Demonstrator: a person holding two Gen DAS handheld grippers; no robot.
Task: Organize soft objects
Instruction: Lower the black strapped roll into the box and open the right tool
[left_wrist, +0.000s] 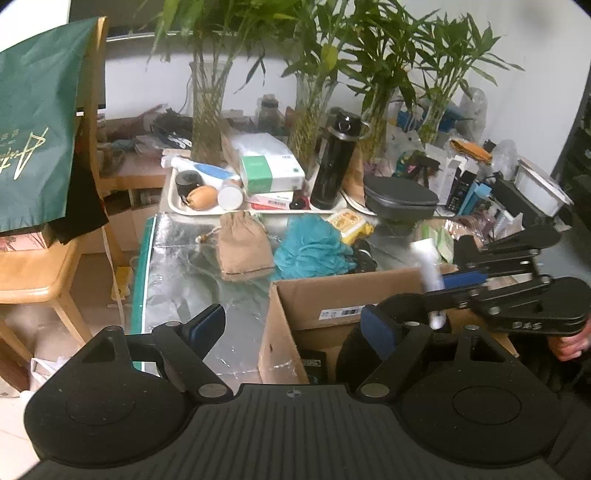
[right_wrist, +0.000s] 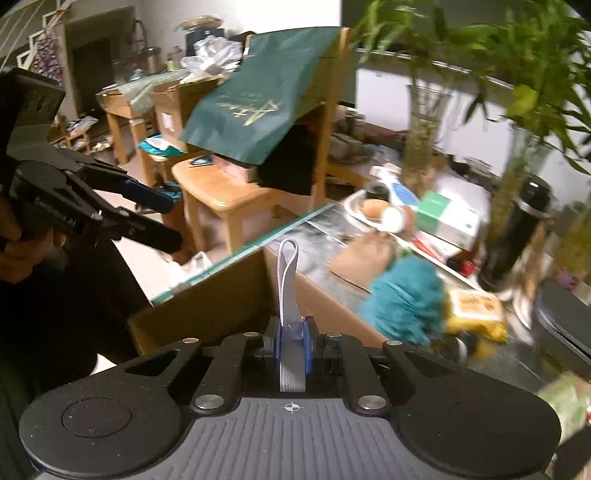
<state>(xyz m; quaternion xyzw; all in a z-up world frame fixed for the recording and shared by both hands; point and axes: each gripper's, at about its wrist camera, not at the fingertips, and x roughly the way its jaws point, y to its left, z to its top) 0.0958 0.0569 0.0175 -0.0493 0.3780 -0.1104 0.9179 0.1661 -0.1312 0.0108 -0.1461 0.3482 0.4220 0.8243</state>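
The left claw (left_wrist: 291, 328) gapes wide and empty, while the right claw (right_wrist: 291, 341) is clamped tight on a grey strap (right_wrist: 288, 280).

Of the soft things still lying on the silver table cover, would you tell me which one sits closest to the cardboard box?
The teal mesh bath sponge: it lies right behind the box's far edge, while the tan drawstring pouch sits further left.

The left tool (left_wrist: 295, 325) hangs with fingers spread above the cardboard box (left_wrist: 332, 295); a teal pouf (left_wrist: 314, 247) and burlap pouch (left_wrist: 243, 243) lie on the bench (left_wrist: 177, 266).
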